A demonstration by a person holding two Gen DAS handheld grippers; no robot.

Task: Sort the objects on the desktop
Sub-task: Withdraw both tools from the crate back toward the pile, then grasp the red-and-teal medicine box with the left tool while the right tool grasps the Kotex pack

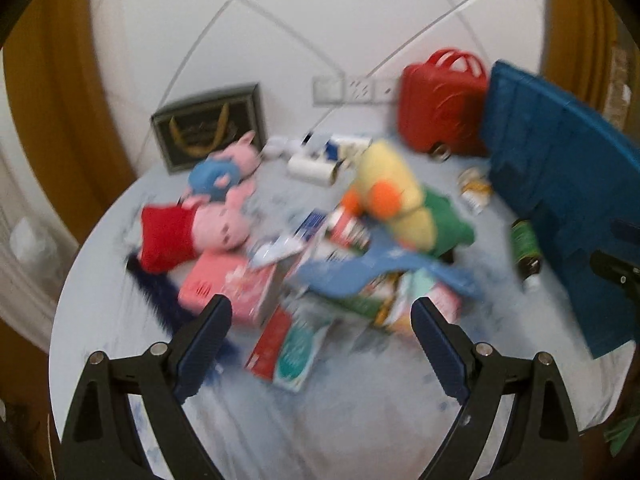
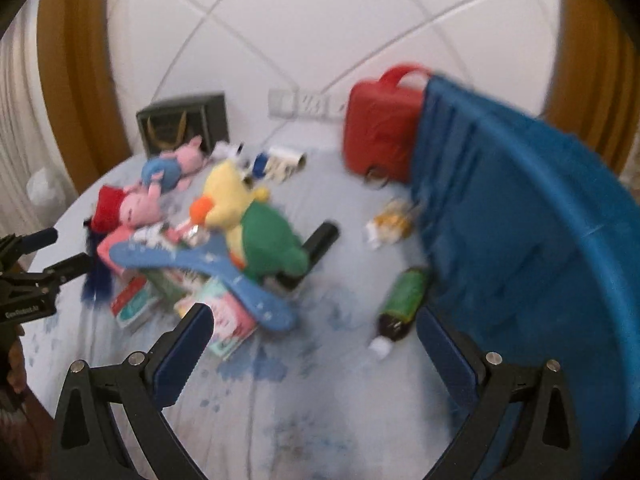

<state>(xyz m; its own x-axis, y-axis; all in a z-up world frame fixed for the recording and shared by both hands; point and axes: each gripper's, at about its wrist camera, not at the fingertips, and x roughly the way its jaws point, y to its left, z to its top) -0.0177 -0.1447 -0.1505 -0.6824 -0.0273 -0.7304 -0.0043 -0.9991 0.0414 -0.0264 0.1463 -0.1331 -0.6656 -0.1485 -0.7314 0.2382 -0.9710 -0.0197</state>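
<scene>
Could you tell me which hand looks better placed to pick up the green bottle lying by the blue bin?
Right: the green bottle lies just ahead of the right tool, open and empty.

duck [image 1: 394, 188]: plush | case [image 1: 438, 110]: glossy plastic | tablecloth [image 1: 340, 420]: cloth

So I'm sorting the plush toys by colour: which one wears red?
The pig in the red dress, at the left edge of the pile. The pig behind it wears blue; the duck is yellow and green.
</scene>
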